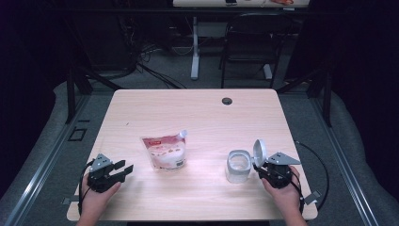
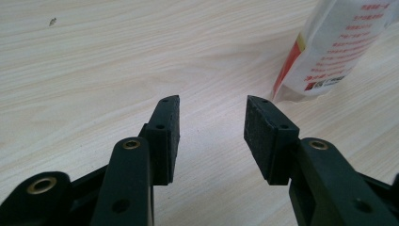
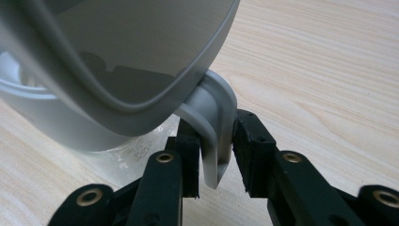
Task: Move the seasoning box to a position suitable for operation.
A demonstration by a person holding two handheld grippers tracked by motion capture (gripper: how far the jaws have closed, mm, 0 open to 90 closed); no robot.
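1. High view: a light wood table (image 1: 197, 113) carries a white stand-up pouch (image 1: 164, 151) with a red label, left of centre, and a pale grey container (image 1: 237, 165) with a hinged lid (image 1: 259, 150) at the right.
2. The pouch lies flat, its long axis running roughly away from the person, with a small spout at its far right corner. Its lower end is white; the upper part carries red print.
3. The container stands upright, and its lid is swung up and open on the right side. The inside looks pale; I cannot tell what it holds, if anything.
4. Right gripper (image 3: 216, 155): in the right gripper view its jaws sit on either side of the container's grey handle (image 3: 217, 127), clamped onto it.
5. Left gripper (image 2: 211, 127): jaws spread apart with bare table between them, grasping nothing. In the left gripper view the pouch (image 2: 329, 52) is ahead and to the right, apart from the pads.
6. Both hands come in at the near table edge, well apart.
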